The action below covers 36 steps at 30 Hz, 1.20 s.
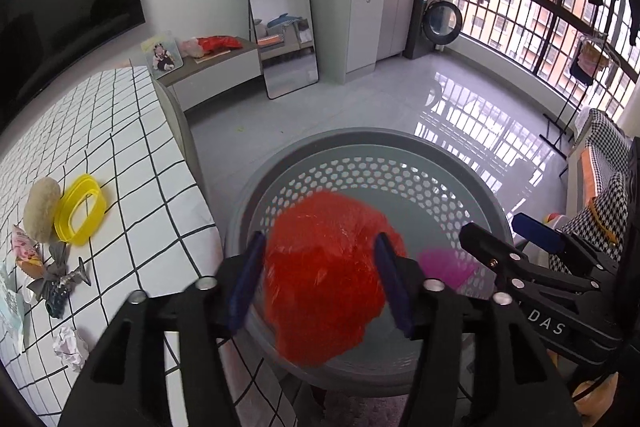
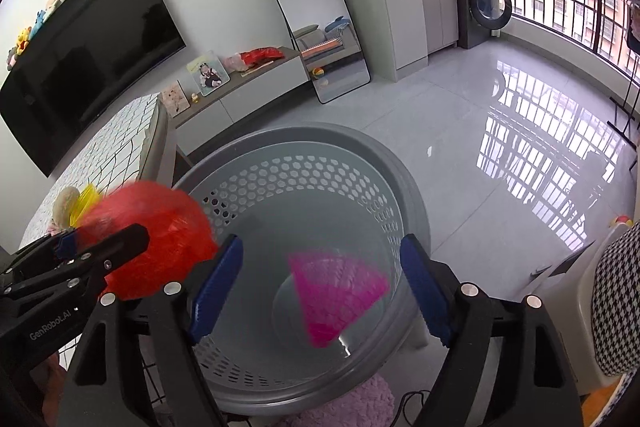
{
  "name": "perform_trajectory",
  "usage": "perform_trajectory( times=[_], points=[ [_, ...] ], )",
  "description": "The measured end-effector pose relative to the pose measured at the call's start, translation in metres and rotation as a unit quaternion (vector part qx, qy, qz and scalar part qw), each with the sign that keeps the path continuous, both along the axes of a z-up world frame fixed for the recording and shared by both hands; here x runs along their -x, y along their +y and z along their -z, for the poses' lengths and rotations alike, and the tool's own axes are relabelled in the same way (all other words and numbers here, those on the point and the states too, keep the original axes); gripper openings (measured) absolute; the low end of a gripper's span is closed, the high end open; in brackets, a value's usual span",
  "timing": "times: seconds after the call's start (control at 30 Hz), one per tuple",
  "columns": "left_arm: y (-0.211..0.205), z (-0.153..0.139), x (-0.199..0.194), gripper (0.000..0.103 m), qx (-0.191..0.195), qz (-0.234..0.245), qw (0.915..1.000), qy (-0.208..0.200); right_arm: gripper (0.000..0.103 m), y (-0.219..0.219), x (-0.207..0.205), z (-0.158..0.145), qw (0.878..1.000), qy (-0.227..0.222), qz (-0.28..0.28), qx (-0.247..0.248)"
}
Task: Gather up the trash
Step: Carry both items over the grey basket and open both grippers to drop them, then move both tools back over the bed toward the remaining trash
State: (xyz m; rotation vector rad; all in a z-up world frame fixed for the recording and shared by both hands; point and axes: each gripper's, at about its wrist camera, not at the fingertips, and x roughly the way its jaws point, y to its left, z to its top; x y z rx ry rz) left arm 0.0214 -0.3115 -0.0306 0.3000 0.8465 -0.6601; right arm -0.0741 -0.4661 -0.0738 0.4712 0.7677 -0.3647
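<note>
Above the grey perforated basket (image 2: 384, 187), two pieces of trash are falling: a crinkled red plastic bag (image 1: 320, 279), motion-blurred, is dropping between the parted jaws of the left tool (image 1: 320, 279), and a pink ribbed fan-shaped piece (image 2: 336, 291) is lying low inside, beneath the right tool (image 2: 320, 287). Both tools are standing open and gripping nothing, apparently because release over the basket is the aim. On the grid-patterned desk (image 1: 132, 147) beside it, a yellow plastic ring (image 1: 80, 209), a crumpled paper ball (image 1: 70, 347) and wrappers (image 1: 26, 251) are waiting.
</note>
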Motion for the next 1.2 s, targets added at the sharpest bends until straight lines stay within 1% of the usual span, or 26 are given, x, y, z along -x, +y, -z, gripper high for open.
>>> perform_trajectory(
  times=[0.1,0.23,0.47,0.73,0.87,1.1,1.2],
  points=[
    [0.004,-0.001,-0.003,0.064,0.002,-0.004,1.0000,-0.001,0.077,0.002,0.000,0.001,1.000,0.003,-0.001,-0.003],
    [0.005,0.000,-0.004,0.071,0.000,-0.009,1.0000,-0.001,0.077,0.003,0.000,0.002,1.000,0.004,-0.001,-0.004],
    [0.008,-0.001,-0.004,0.076,-0.002,-0.016,0.9999,-0.005,0.077,0.003,0.001,0.003,1.000,0.003,0.005,-0.003],
    [0.016,-0.008,-0.001,0.086,0.005,-0.026,0.9995,-0.016,0.077,0.009,0.006,-0.001,1.000,-0.001,0.008,0.005],
    [0.022,-0.012,0.000,0.088,0.010,-0.025,0.9995,-0.017,0.077,0.015,0.009,-0.005,1.000,-0.004,0.006,0.010],
    [0.036,-0.020,0.003,0.095,0.017,-0.030,0.9992,-0.021,0.077,0.029,0.011,-0.015,1.000,-0.012,0.001,0.020],
    [0.046,-0.023,0.002,0.095,0.022,-0.036,0.9988,-0.022,0.077,0.036,0.013,-0.019,1.000,-0.015,-0.003,0.024]
  ],
)
